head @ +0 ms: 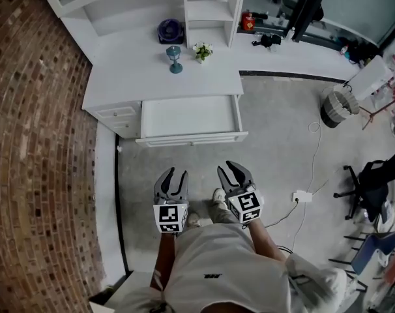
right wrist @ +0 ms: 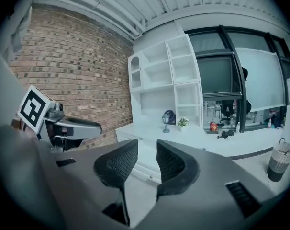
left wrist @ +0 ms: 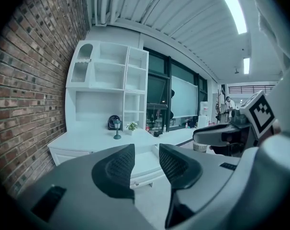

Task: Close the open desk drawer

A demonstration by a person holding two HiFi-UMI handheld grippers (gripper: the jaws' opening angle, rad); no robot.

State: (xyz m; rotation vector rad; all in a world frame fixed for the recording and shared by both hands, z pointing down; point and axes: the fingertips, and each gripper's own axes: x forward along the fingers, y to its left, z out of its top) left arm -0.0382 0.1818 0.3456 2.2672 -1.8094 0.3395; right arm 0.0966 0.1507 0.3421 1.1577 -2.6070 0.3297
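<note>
One drawer (head: 191, 117) stood pulled out from the desk's (head: 139, 77) front edge. Left gripper (head: 175, 173) and right gripper (head: 231, 169) hung short of it, both released, holding nothing. Three items sat toward the back edge: lamp (head: 175, 59), plant (head: 202, 51), fan (head: 171, 30). Drawer handle indistinct.

Left hand-held gripper (head: 175, 173), right hand-held gripper (head: 227, 167): agape (empty).

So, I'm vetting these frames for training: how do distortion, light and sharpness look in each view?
Head view: evenly lit, open drawer sharp, brick wall bowed at the edge. Left gripper view: strong fisheye, black corners, ceiling light glaring white. Right gripper view: same fisheye, shelves lean, no glare.
</note>
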